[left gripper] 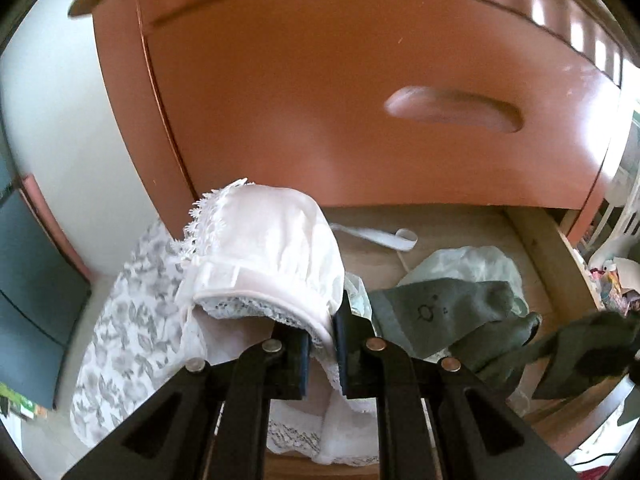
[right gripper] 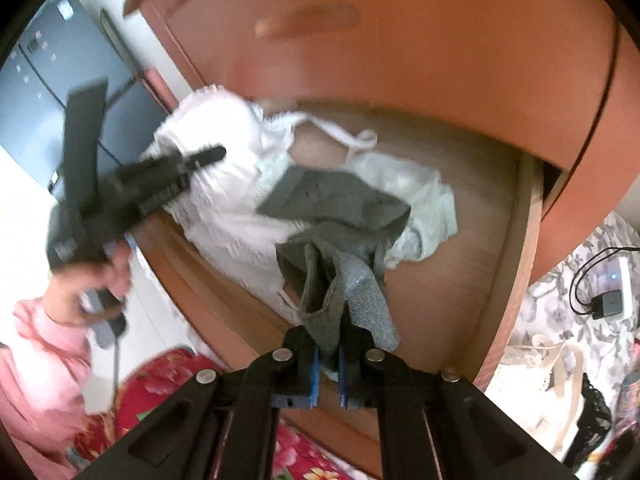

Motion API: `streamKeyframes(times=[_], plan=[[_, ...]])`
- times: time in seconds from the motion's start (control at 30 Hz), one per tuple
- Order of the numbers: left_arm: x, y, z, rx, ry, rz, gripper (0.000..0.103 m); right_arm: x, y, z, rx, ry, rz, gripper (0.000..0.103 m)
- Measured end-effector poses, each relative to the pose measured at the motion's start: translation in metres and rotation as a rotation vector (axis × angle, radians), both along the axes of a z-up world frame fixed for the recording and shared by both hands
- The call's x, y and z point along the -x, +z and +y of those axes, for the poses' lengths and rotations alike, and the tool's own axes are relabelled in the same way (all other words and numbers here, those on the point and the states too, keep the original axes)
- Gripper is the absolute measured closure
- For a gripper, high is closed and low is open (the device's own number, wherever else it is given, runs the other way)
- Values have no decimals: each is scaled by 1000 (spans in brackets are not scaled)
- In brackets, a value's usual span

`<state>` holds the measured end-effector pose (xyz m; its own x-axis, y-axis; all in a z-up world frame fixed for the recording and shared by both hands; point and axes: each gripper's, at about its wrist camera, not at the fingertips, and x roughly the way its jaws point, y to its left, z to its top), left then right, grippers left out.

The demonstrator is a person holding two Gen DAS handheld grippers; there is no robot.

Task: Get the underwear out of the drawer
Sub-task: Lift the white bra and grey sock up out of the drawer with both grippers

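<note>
The drawer (left gripper: pixel 548 264) stands pulled out with a bare wooden floor. My left gripper (left gripper: pixel 320 332) is shut on a white lace-trimmed undergarment (left gripper: pixel 272 240), which is lifted and bunched over the fingers. In the right wrist view the same left gripper (right gripper: pixel 200 160), held by a hand (right gripper: pixel 96 280), sits on that white garment (right gripper: pixel 224 216) at the drawer's (right gripper: pixel 516 280) left side. My right gripper (right gripper: pixel 328 354) is shut on grey underwear (right gripper: pixel 352 288), raised above the drawer's front edge. The grey cloth (left gripper: pixel 440 312) stretches toward the right. A pale green garment (right gripper: pixel 424 196) lies under it.
A closed upper drawer front with a recessed handle (left gripper: pixel 452 112) hangs over the open one. Grey leaf-print fabric (left gripper: pixel 128 320) lies to the left. To the right are floral bedding with a charger and cable (right gripper: pixel 604 304) and a black lace item (right gripper: pixel 596 412). Red floral cloth (right gripper: pixel 160 384) lies below.
</note>
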<state>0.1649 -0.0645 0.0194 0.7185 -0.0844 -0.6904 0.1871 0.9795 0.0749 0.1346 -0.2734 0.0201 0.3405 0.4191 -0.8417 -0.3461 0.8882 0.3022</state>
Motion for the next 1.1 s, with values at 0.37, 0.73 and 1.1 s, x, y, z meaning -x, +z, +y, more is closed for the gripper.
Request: streamKeyframes(times=[0.37, 0.73, 1.1], plan=[[35, 43, -25, -24, -59, -226, 92, 25, 63, -11, -111, -67, -198, 96], [71, 97, -42, 16, -152, -404, 92, 58, 113, -33, -120, -150, -311, 96], [119, 172, -68, 60, -263, -535, 92, 112, 173, -65, -144, -213, -459, 96]])
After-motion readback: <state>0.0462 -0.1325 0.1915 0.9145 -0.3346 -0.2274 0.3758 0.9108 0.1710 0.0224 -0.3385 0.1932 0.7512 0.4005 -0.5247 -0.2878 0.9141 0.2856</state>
